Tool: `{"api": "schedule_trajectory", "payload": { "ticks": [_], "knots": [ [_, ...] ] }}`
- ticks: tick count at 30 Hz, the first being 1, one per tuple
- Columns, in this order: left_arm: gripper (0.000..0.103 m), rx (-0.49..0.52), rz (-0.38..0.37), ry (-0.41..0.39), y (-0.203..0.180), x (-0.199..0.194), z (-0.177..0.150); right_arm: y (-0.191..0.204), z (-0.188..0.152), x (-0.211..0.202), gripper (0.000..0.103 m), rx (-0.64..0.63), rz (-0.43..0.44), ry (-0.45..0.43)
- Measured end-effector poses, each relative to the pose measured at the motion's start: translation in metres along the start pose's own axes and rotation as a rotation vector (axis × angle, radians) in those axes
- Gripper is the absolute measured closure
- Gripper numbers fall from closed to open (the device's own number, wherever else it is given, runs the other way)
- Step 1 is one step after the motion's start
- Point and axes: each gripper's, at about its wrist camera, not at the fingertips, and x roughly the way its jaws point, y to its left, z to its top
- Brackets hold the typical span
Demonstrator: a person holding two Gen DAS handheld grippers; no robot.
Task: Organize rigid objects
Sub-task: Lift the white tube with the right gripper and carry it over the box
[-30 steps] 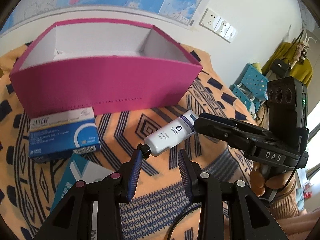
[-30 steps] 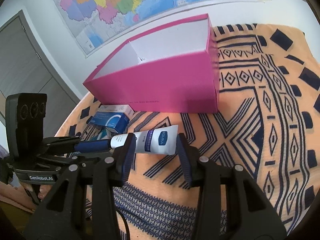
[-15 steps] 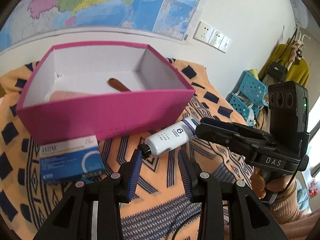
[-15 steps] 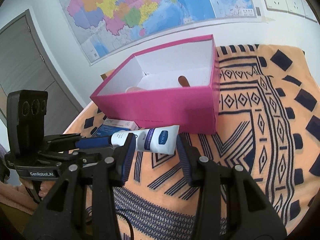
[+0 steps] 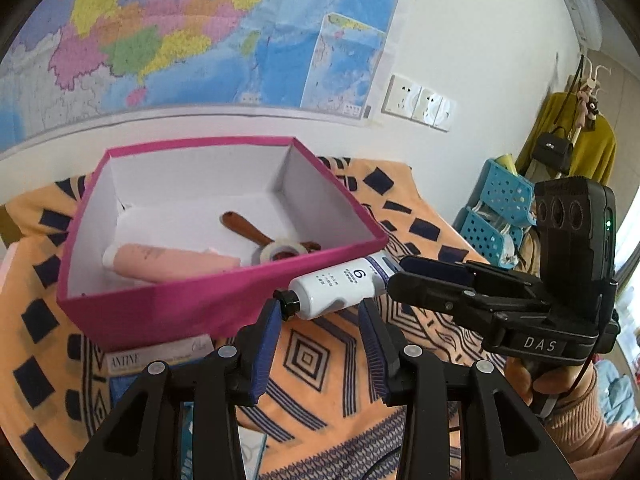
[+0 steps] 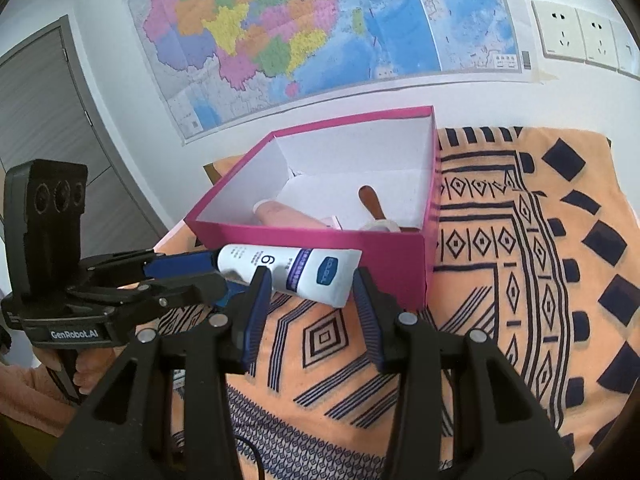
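Raised since a second ago: right gripper, clamped on the white tube by its tail, level with the pink box wall. Left gripper jaws have just been opening around the cap; whether it is gripped cannot be told. The rim should be cleared before release.

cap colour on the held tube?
Black cap on the white tube; clearest in the left wrist view.

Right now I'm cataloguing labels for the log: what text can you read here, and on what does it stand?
"6": white tube, held at both ends; its small print is too blurred.
"DAS": right hand-held gripper body.
"GenRobot.AI": left hand-held gripper body.
"ANTINE": blue and white box in front of the pink box.
Wall map text: too small to read.
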Motion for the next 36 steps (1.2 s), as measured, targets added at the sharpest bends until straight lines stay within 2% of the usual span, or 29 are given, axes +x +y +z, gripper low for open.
{"api": "schedule_trajectory", "payload": {
  "ticks": [19, 36],
  "knots": [
    [0.064, 0.017, 0.011, -0.028, 0.004, 0.012, 0.027, -0.01, 0.024, 0.009, 0.058, -0.025, -0.03, -0.019],
    [0.064, -0.003, 0.019, -0.014, 0.014, 0.033, 0.044, -0.02, 0.038, 0.022, 0.058, -0.021, -0.056, -0.013]
  ]
}}
